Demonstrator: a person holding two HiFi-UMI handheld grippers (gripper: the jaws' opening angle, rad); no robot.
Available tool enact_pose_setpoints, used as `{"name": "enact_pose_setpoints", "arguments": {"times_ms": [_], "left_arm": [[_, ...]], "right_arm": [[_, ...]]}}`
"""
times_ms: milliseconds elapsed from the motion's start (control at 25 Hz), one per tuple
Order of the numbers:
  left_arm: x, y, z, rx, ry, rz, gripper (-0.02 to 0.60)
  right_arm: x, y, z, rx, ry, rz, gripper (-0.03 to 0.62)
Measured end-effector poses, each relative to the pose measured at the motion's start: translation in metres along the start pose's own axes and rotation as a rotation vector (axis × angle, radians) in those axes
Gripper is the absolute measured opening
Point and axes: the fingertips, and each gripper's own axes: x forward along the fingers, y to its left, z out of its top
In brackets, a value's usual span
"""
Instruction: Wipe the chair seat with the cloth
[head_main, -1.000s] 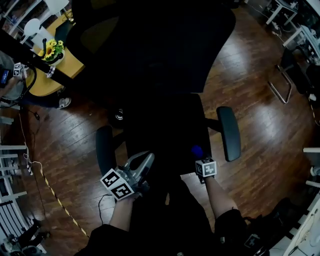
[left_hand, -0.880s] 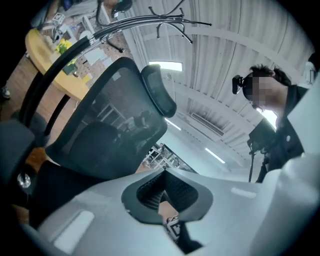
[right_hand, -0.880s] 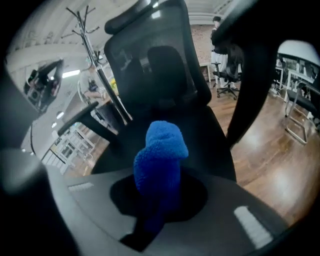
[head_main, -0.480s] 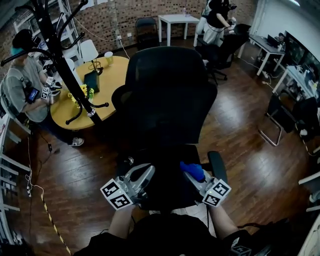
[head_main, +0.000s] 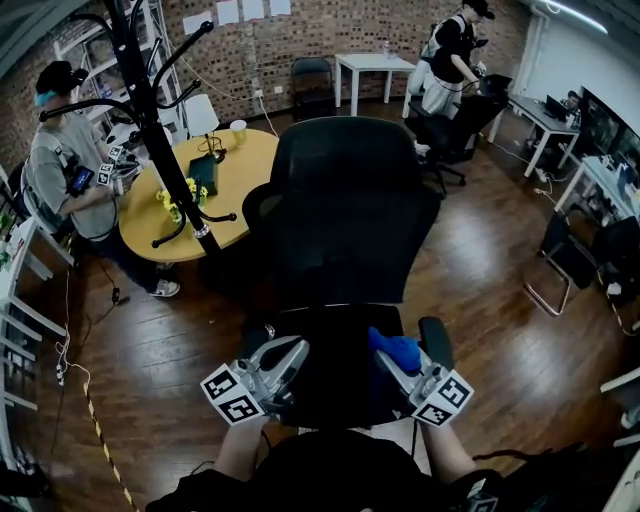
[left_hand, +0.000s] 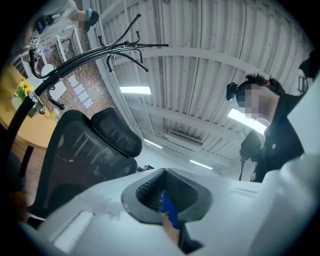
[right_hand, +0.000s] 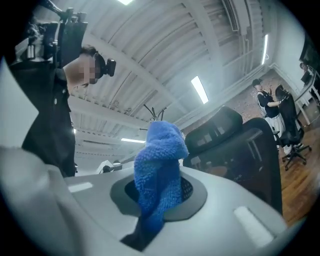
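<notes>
A black office chair stands in front of me, its mesh backrest (head_main: 350, 200) upright and its dark seat (head_main: 335, 385) just below. My right gripper (head_main: 392, 362) hovers over the seat's front right, shut on a bunched blue cloth (head_main: 397, 349). In the right gripper view the cloth (right_hand: 159, 165) stands up out of the right gripper (right_hand: 157, 195) and hides its pads. My left gripper (head_main: 287, 353) is over the seat's front left, shut with nothing in it. The left gripper (left_hand: 167, 197) tilts up toward the ceiling, with the backrest (left_hand: 80, 155) at its left.
The chair's right armrest (head_main: 436, 342) lies beside my right gripper. A black coat stand (head_main: 150, 100) and a round yellow table (head_main: 225, 180) with flowers are at the left, next to a person (head_main: 65, 170). Another person (head_main: 450, 50), a white table (head_main: 375, 65) and desks are further back.
The head view has lifted from steeply down to forward, showing the room. Both grippers stay at the seat's front; the right one, still holding the cloth, has shifted slightly right.
</notes>
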Motion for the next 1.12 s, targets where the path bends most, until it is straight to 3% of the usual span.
{"name": "enact_pose_setpoints", "arguments": {"times_ms": [240,360,480,760,920,1120], "left_arm": [[-0.011,-0.016,-0.012,0.02,0.021,0.092,0.002],[-0.025,-0.031,-0.022,0.007,0.026,0.099,0.002],[-0.039,-0.049,-0.035,0.003,0.041,0.056,0.002],[-0.078,-0.123,-0.059,0.006,0.072,-0.134,0.002],[-0.134,-0.136,-0.084,-0.035,0.115,-0.075,0.002],[-0.188,-0.146,-0.092,-0.05,0.112,0.023,0.002]], "right_arm": [[-0.012,0.011,-0.023,0.055,0.052,0.038,0.035],[-0.018,0.025,-0.028,0.064,0.068,0.046,0.035],[-0.033,0.057,-0.032,0.05,0.064,0.033,0.035],[-0.071,0.143,-0.048,0.012,0.057,-0.083,0.035],[-0.088,0.182,-0.064,0.038,0.07,-0.119,0.035],[-0.093,0.209,-0.065,0.034,0.06,-0.095,0.035]]}}
